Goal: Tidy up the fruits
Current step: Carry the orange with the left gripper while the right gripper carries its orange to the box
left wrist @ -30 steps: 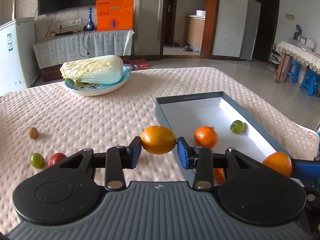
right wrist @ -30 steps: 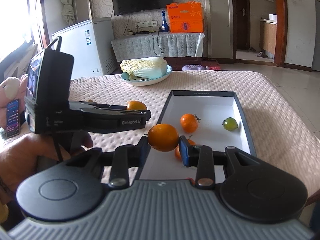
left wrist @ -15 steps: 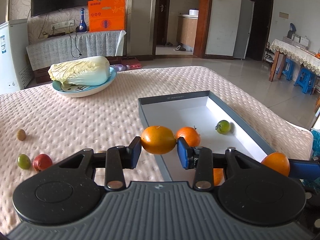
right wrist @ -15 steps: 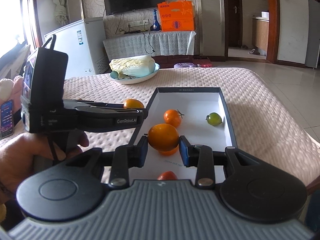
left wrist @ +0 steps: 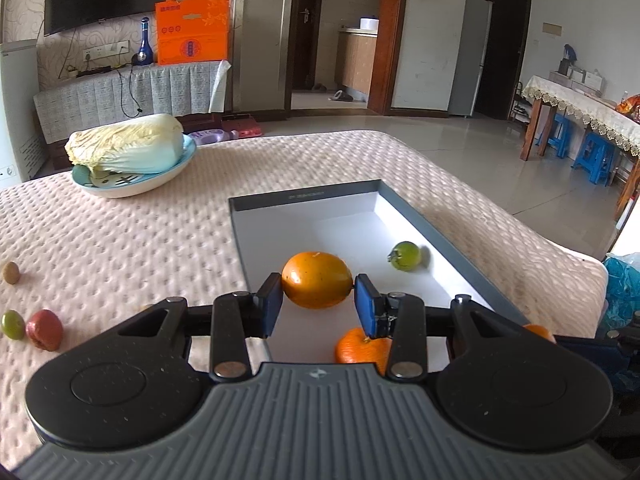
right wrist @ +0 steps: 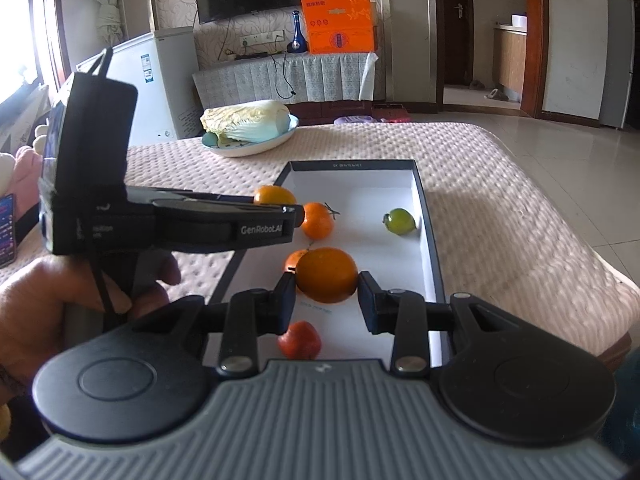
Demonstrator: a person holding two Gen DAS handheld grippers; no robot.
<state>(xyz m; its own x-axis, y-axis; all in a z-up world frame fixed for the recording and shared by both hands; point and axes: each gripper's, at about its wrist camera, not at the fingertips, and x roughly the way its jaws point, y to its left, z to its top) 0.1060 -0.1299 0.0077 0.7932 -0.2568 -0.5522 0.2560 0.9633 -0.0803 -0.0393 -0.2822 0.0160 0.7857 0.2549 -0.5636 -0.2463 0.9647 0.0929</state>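
Both hand-held grippers have drifted over the box since a second ago, each carrying an orange fruit from the quilted bed toward the white floor of the box (left wrist: 304, 196). Largest first: the bed (left wrist: 120, 240) bears the long dark-rimmed box, with a plate of cabbage (left wrist: 128, 152) well behind it. Inside the box lie a green fruit (left wrist: 405, 255) near the far right wall, a stemmed orange one (right wrist: 317, 220), another partly hidden behind the right-hand load, and a small red one (right wrist: 300, 340) at the near end. The left hand-held gripper (left wrist: 318, 300) is closed partway, its pads pressing both sides of its orange fruit (left wrist: 317, 280), which hangs above the box's left part. The right hand-held gripper (right wrist: 327, 298) likewise clamps its orange fruit (right wrist: 326, 275) over the box's middle. Three small fruits (left wrist: 32, 326) wait on the bed at far left. Done well, each load is lowered close to a bare patch of floor, clear of the fruit already there, before the jaws ease apart, so that nothing rolls or bumps.
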